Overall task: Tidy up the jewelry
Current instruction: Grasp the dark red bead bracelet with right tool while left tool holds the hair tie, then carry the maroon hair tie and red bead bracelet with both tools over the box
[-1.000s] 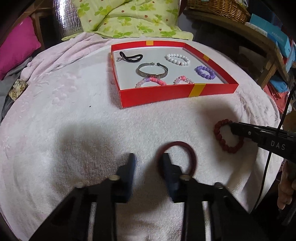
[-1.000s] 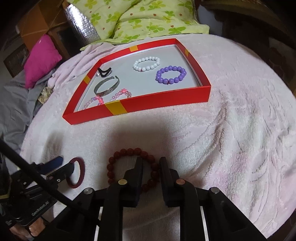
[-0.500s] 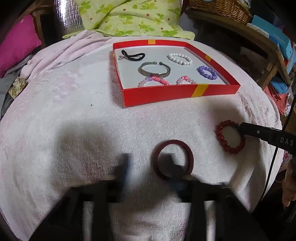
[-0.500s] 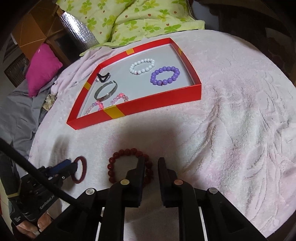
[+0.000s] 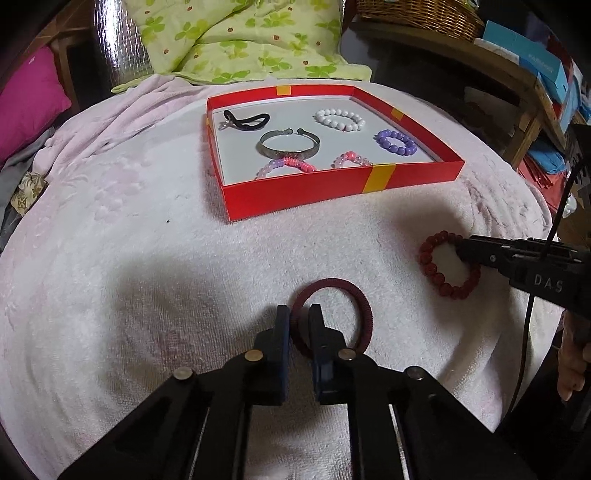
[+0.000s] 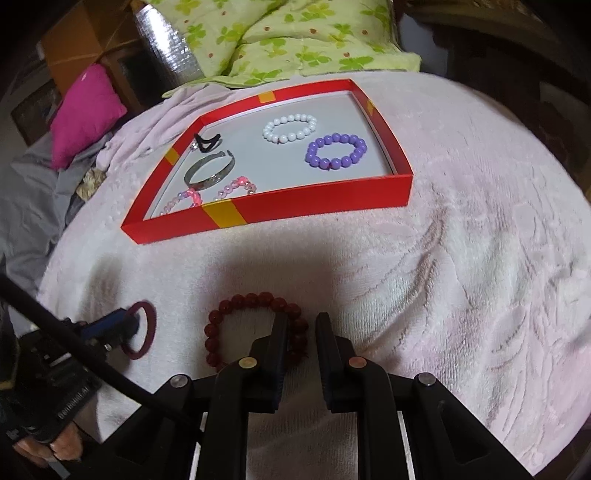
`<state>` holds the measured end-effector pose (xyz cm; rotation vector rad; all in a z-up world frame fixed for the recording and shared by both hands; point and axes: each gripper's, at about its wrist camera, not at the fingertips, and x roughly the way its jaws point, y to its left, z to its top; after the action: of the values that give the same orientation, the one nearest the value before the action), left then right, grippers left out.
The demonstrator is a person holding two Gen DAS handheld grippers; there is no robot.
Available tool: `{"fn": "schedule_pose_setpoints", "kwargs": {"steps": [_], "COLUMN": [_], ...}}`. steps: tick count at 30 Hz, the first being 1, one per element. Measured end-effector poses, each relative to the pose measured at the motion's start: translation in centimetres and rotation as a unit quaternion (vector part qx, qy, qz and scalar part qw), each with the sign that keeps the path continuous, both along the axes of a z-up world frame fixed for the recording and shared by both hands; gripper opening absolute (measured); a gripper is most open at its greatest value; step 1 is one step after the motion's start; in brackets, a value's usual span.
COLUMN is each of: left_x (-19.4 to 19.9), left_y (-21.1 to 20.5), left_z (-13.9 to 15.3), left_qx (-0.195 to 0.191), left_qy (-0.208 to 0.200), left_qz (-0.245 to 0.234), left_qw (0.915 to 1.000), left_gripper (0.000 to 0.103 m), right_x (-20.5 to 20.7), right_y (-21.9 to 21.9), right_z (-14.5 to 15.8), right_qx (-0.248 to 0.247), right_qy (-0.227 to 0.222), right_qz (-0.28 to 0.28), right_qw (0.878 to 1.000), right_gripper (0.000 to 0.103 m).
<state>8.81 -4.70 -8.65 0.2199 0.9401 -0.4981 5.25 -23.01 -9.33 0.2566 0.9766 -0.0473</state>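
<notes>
A dark maroon hair band lies on the pink towel. My left gripper is shut on its left rim; it also shows in the right wrist view. A dark red beaded bracelet lies to its right. My right gripper is shut on that bracelet's right side. The red tray beyond holds a black hair tie, a silver bangle, white, purple and two pink bead bracelets.
The pink towel covers a round surface. Green floral bedding and a magenta pillow lie behind. A wooden shelf with a wicker basket and blue boxes stands at the right.
My left gripper has closed on the maroon band's left rim; a second ago it was open around it. My right gripper has stayed on the red bracelet.
</notes>
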Motion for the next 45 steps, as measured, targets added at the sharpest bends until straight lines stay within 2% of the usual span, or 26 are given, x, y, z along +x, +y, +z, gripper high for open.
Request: {"fn": "schedule_pose_setpoints", "kwargs": {"steps": [4, 16, 30, 35, 45], "left_x": [-0.2, -0.4, -0.6, -0.7, -0.7], "left_y": [0.2, 2.0, 1.6, 1.5, 1.4], "left_z": [0.3, 2.4, 2.1, 2.1, 2.3], "left_qx": [-0.01, -0.04, -0.006, 0.011, 0.02], "left_qy": [-0.002, -0.018, -0.023, -0.031, -0.037], "left_qz": [-0.002, 0.016, 0.03, 0.037, 0.044], "left_qw": [0.9999, 0.9989, 0.9993, 0.9988, 0.9981], "left_gripper": [0.007, 0.007, 0.007, 0.007, 0.007], "right_x": [-0.1, -0.7, -1.8, -1.8, -1.4], "right_y": [0.6, 0.0, -1.0, -0.9, 0.3], "right_z": [0.2, 2.0, 3.7, 3.9, 3.9], "right_qx": [-0.018, 0.037, 0.093, 0.102, 0.112], "right_qy": [-0.006, -0.046, -0.087, -0.088, -0.088], "right_qz": [0.007, 0.002, 0.003, 0.004, 0.014], "right_qw": [1.0, 0.998, 0.992, 0.991, 0.99], "right_gripper": [0.011, 0.011, 0.011, 0.011, 0.011]}}
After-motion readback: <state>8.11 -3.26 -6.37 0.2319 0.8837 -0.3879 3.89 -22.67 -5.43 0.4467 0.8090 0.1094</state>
